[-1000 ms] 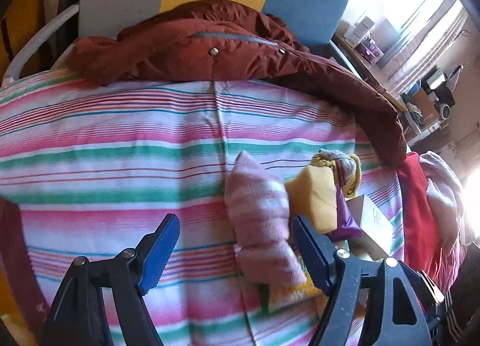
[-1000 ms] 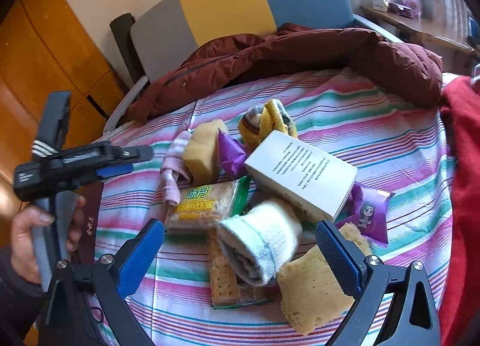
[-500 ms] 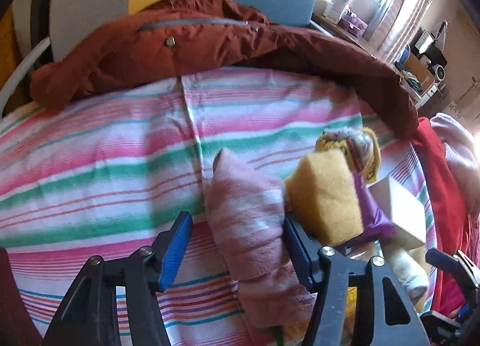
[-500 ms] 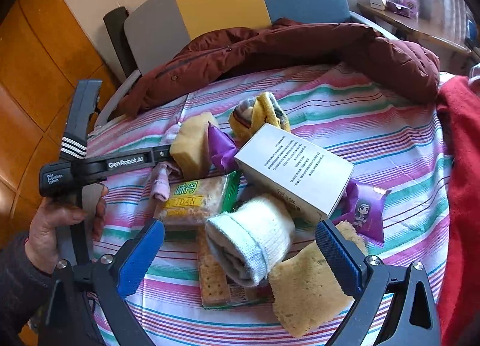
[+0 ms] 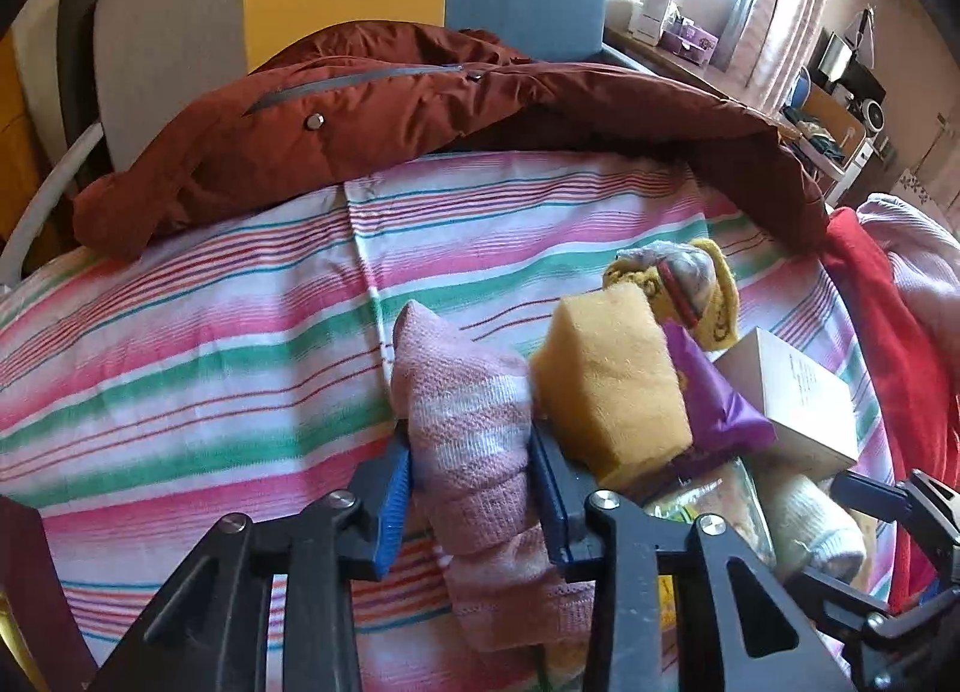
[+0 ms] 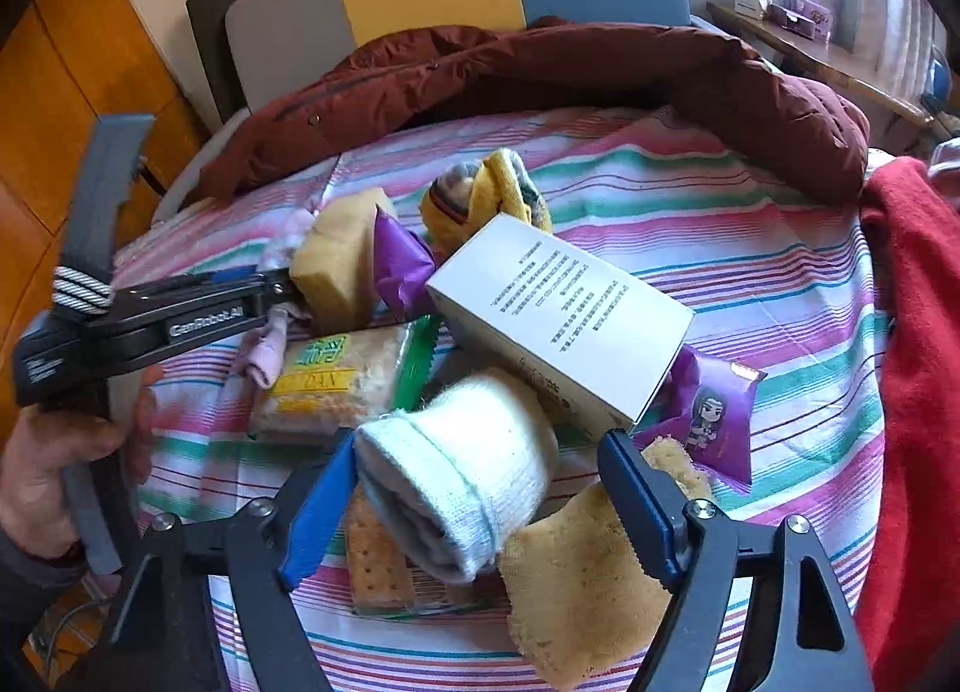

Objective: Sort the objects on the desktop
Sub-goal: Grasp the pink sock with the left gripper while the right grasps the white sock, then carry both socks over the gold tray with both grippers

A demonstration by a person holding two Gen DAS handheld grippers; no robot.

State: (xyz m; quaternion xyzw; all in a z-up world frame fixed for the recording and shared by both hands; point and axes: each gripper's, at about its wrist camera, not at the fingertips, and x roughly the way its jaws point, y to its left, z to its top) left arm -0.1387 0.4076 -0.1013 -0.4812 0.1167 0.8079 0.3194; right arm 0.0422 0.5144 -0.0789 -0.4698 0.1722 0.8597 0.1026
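Pink sock [image 5: 474,452]: rolled, striped pink and white, lying on the striped cloth [image 5: 210,344] at the left edge of the pile. Left gripper [image 5: 471,491]: jaws narrowed, both blue pads pressed against the sock's sides; clenched on it. The same gripper shows in the right wrist view, reaching in from the left, hand [image 6: 42,452] on its handle.

White sock [image 6: 462,470]: rolled, cuff toward the camera, resting on a cracker packet [image 6: 384,572] at the near side of the pile. Right gripper [image 6: 474,503]: jaws about half open, astride the sock; left pad touching the cuff, right pad clear of it and against a flat yellow sponge [image 6: 576,578]. Not yet closed on the sock.

Yellow sponge block [image 5: 612,386]: just right of the pink sock, touching it.
Purple wrapper [image 5: 714,398]: between the sponge block and the white box [image 6: 558,314].
White box: printed face up, tilted across the pile's centre.
Yellow-and-grey sock bundle [image 6: 486,194]: behind the box.
Green-labelled cracker pack [image 6: 336,386]: left of the white sock.
Purple snack packet [image 6: 708,416]: with cartoon figure, under the box's right end.

Surround: rust-brown jacket [image 5: 420,116] along the far edge of the cloth; red fabric [image 6: 912,392] at right.
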